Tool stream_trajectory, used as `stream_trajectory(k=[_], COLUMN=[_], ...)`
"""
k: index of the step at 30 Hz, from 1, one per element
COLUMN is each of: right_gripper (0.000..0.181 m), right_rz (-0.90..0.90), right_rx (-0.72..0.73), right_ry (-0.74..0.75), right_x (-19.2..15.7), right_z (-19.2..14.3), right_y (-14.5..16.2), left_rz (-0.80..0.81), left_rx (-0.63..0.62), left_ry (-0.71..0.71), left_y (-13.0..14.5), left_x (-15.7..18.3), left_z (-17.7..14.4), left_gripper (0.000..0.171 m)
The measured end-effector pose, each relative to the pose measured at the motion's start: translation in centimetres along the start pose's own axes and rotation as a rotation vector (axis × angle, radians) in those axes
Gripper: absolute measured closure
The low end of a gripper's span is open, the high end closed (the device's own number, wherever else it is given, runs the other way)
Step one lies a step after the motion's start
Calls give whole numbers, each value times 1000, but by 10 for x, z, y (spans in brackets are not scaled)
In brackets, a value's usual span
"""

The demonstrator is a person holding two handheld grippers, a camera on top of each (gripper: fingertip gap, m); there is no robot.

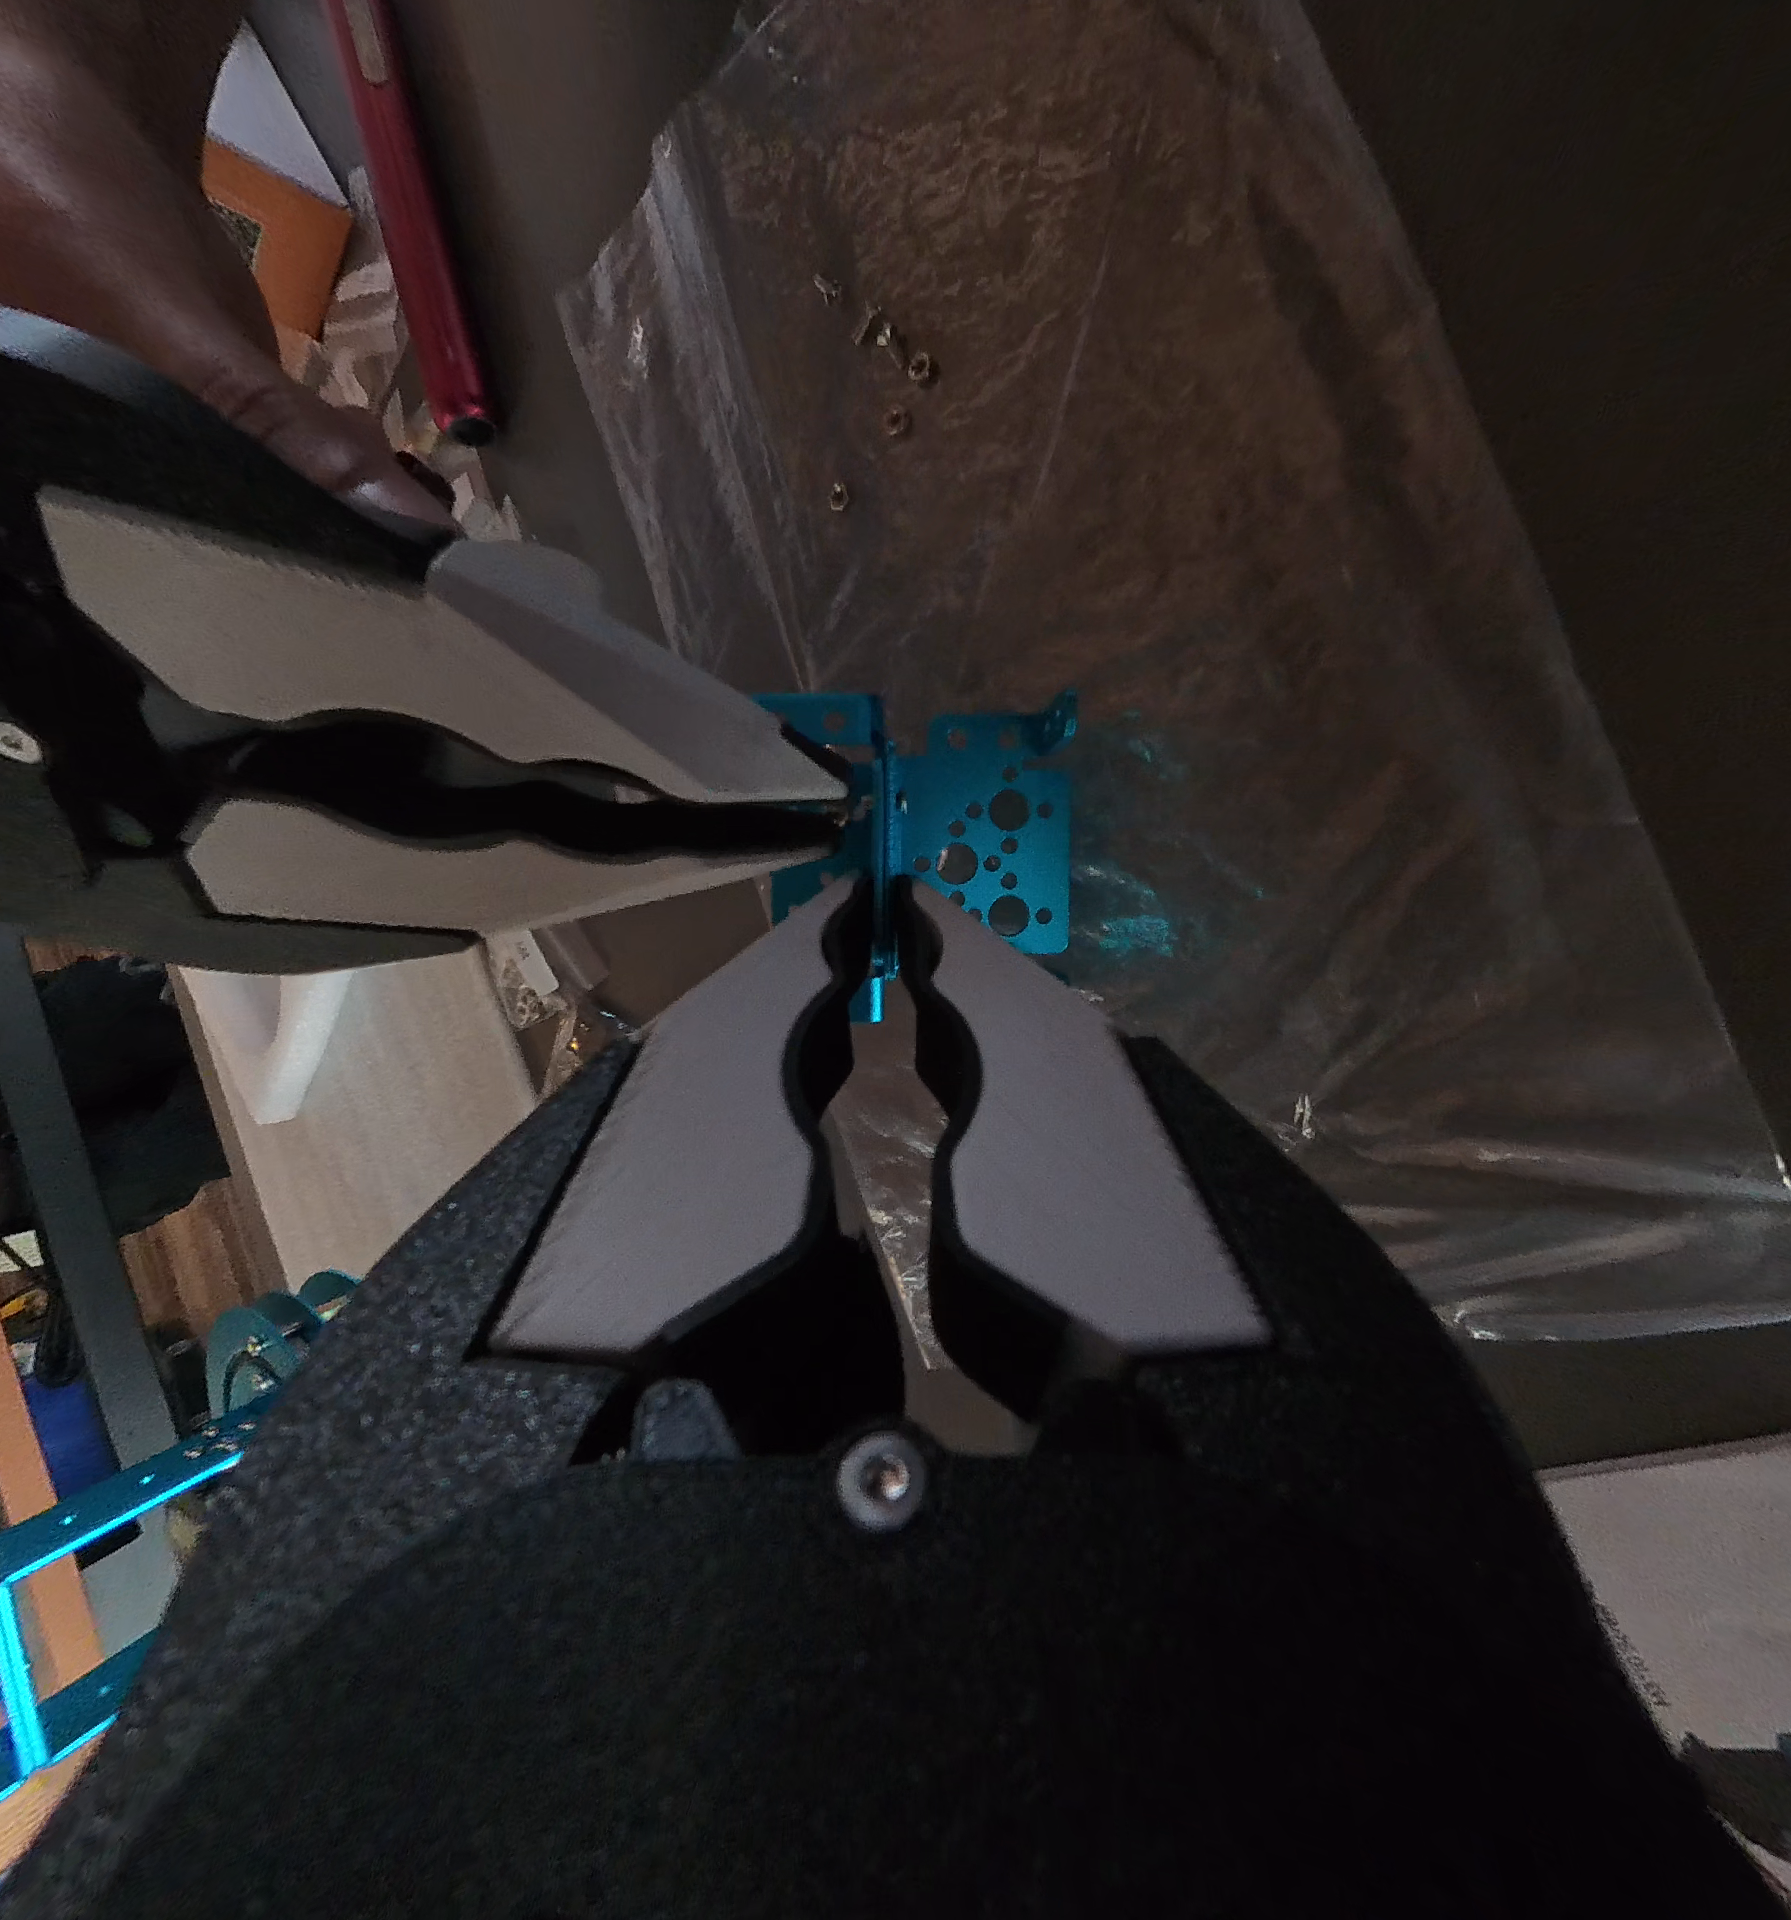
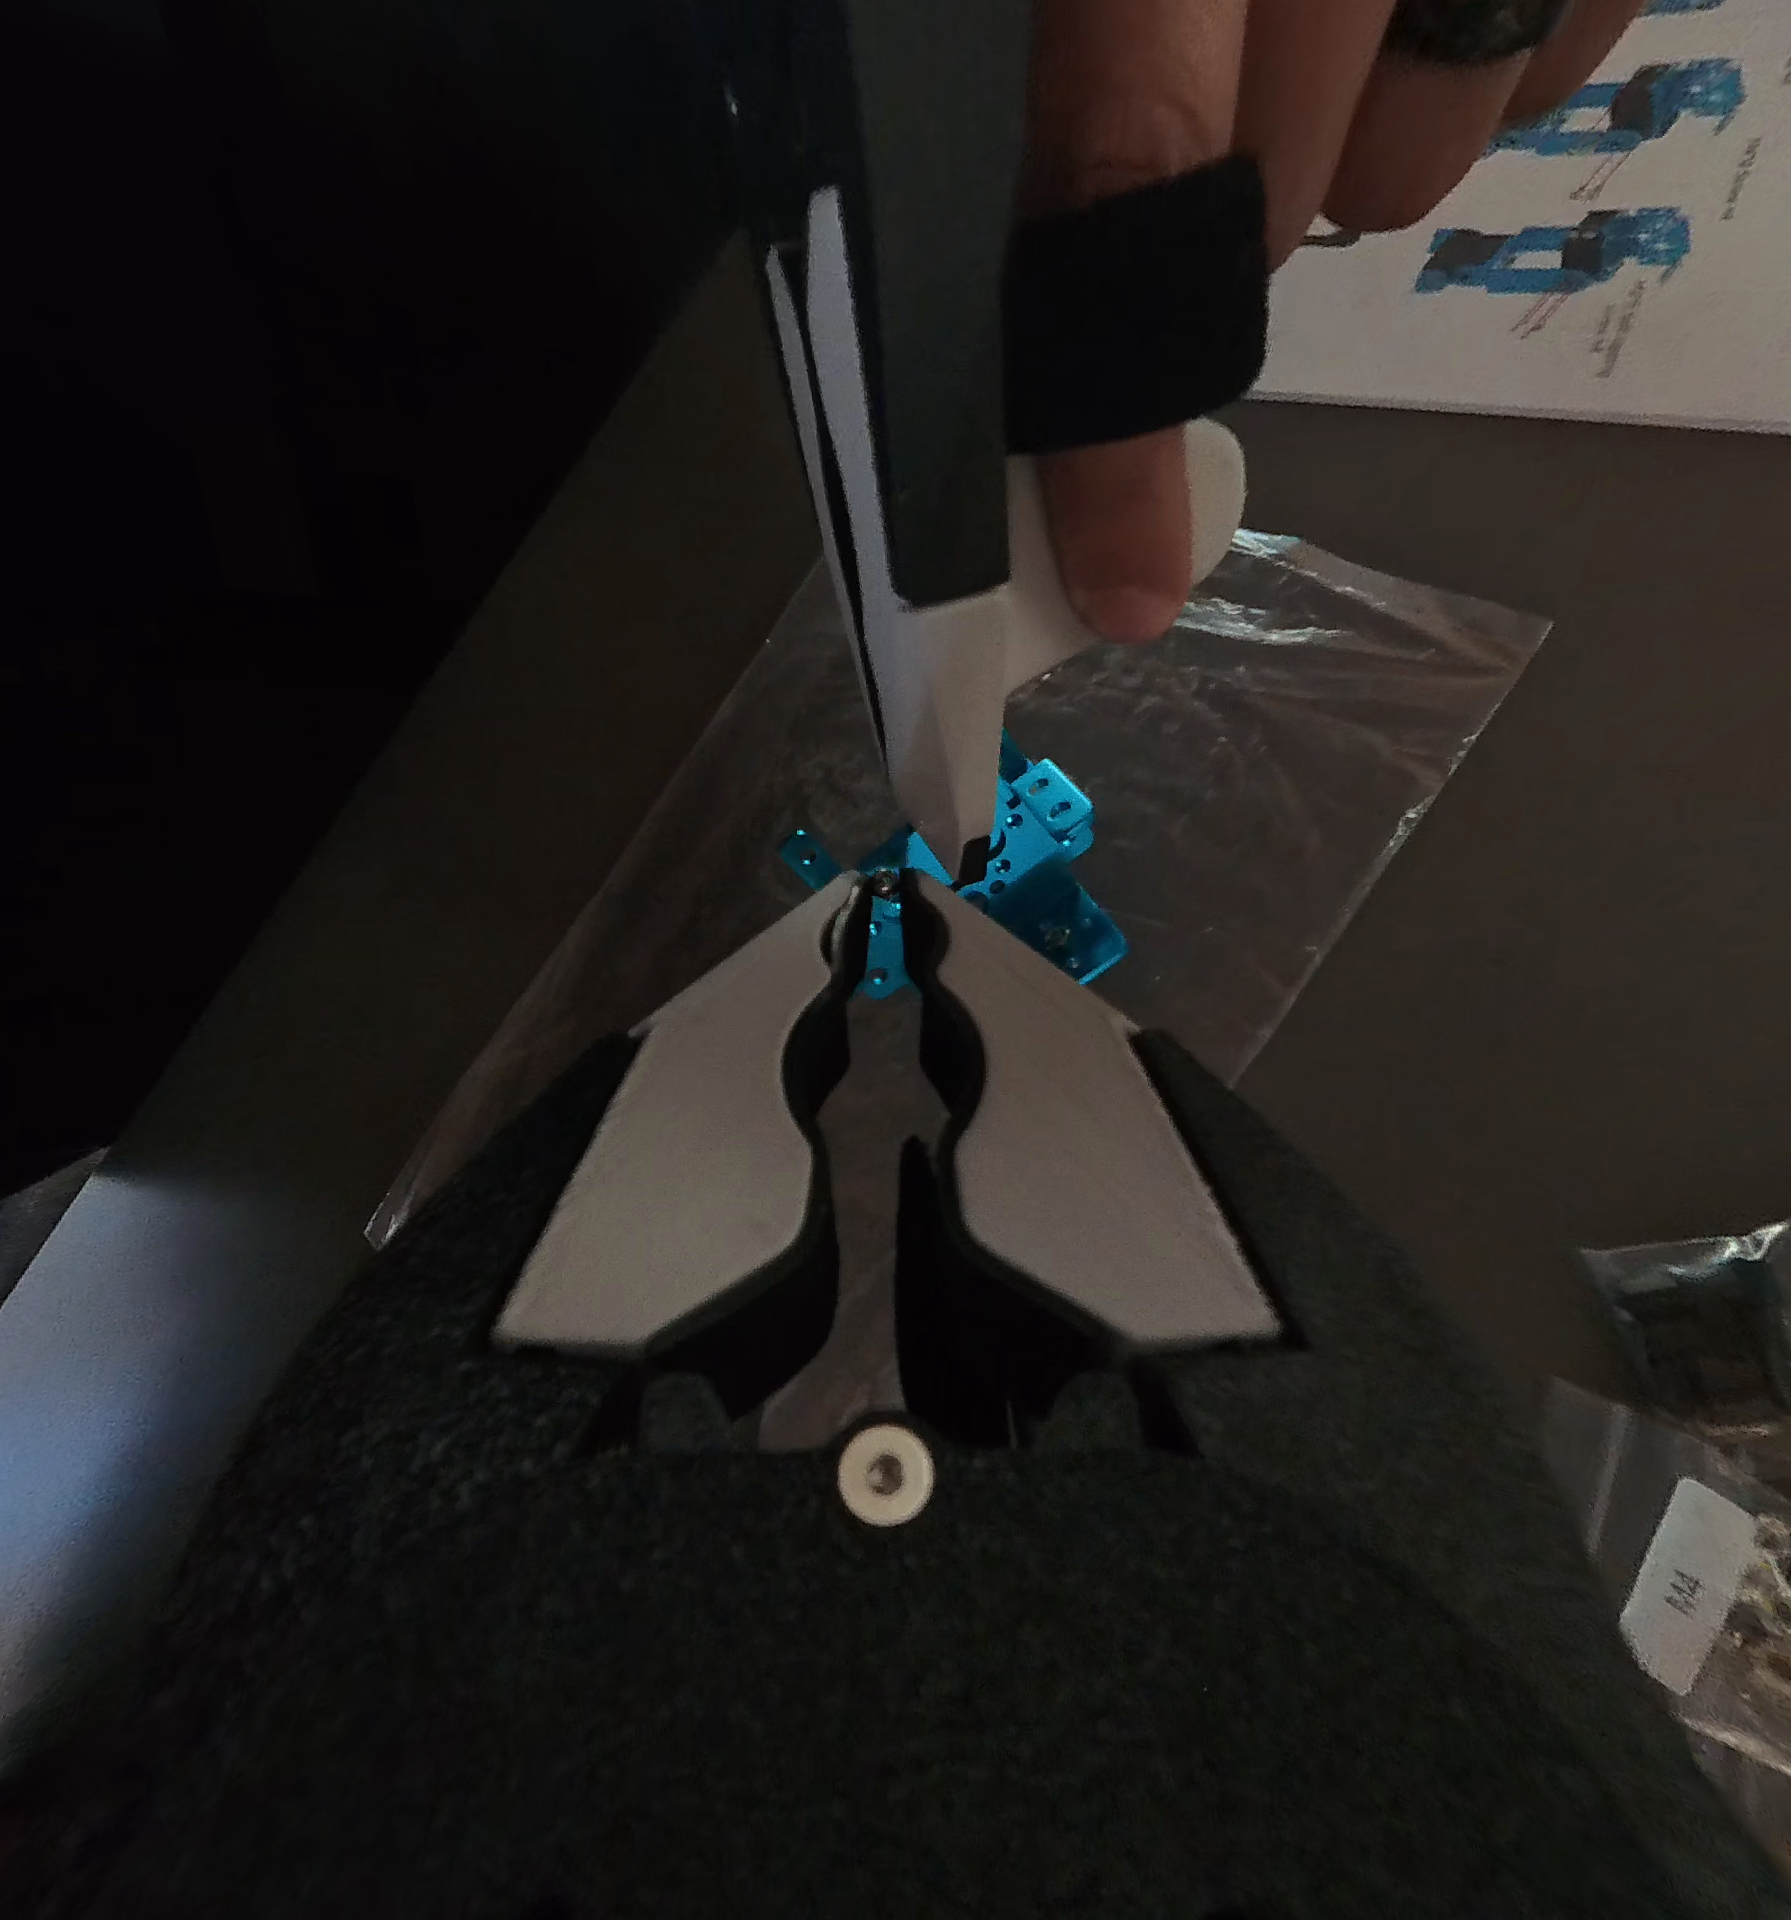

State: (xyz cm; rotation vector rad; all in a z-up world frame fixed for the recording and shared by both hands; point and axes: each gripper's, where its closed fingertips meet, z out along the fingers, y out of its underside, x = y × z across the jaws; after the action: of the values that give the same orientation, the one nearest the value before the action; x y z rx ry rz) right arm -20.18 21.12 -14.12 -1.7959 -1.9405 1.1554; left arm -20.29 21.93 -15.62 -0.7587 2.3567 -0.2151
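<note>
A dark tabletop (image 1: 1649, 312) carries a clear plastic bag (image 1: 1286, 623). Above it, the left hand-held gripper (image 1: 883, 894) clamps a blue perforated metal bracket (image 1: 995, 842). The right hand-held gripper (image 2: 889, 896) pinches a small screw (image 2: 886, 883) at the bracket's flange. Loose nuts (image 1: 896, 421) lie on the bag.

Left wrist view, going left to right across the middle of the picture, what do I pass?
The right gripper reaching in from the left → the blue perforated bracket, gripped edge-on by the left gripper → the clear plastic sheet on the dark table.
</note>
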Motion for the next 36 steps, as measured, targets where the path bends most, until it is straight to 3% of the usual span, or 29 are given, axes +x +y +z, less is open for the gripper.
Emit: stream_trajectory(k=[36], right_gripper=[172], right_rz=[48], right_rx=[18], right_ry=[-27], right_x=[1], right_z=[3], right_y=[0], left_rz=[16], left_rx=[-17], left_ry=[-22], left_y=[-1], left_x=[-1], left_z=[-3], left_gripper=[168])
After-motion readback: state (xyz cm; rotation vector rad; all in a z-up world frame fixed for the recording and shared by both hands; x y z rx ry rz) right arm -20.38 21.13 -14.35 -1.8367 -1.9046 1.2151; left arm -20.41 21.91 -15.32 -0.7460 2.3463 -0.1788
